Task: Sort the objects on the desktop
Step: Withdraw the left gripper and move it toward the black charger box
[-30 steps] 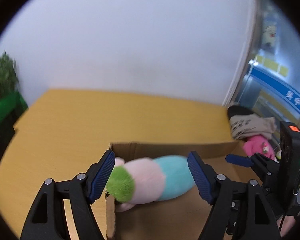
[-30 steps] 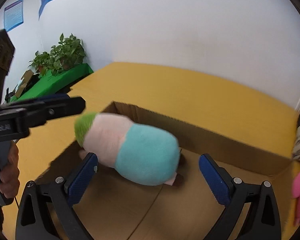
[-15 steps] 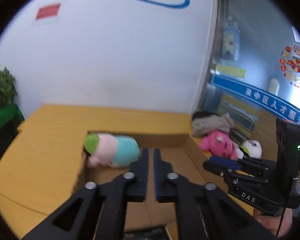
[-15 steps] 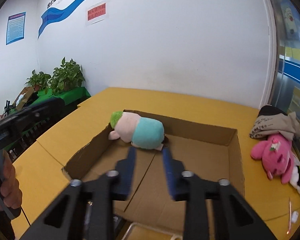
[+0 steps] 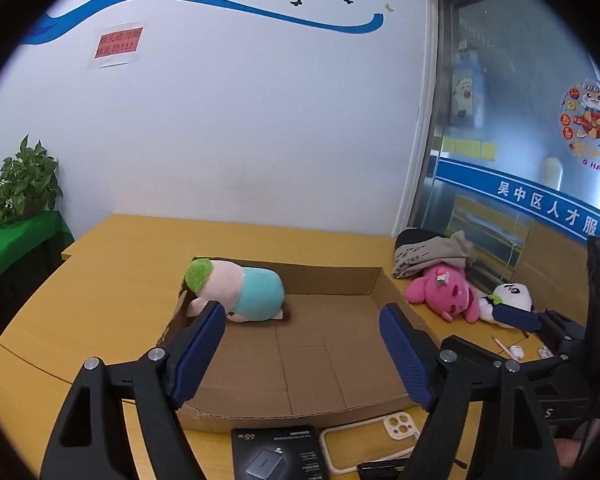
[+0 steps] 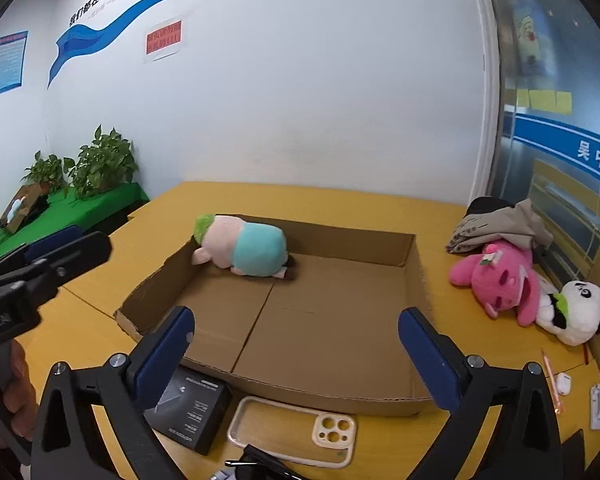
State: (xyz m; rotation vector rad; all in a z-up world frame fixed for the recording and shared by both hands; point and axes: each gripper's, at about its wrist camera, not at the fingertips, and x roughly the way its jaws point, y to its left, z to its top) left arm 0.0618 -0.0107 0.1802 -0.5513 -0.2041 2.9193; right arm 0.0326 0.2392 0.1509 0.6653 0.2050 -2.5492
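Sitting in the cardboard box's (image 6: 414,264) upper-left corner, the pastel plush (image 6: 246,250) is sorted; both tools, left (image 5: 302,354) and right (image 6: 296,354), just reopened empty; pink plush (image 6: 500,276), panda (image 6: 572,308), phone case (image 6: 292,430) remain on the table (image 6: 440,212).

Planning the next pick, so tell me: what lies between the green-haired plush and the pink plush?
In the right wrist view, bare cardboard box floor and its right wall separate green-haired plush from pink plush.

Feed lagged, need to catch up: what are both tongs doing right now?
Left tongs: open, holding nothing, jaws have just been opening.
Right tongs: open, holding nothing, jaws have just been opening.
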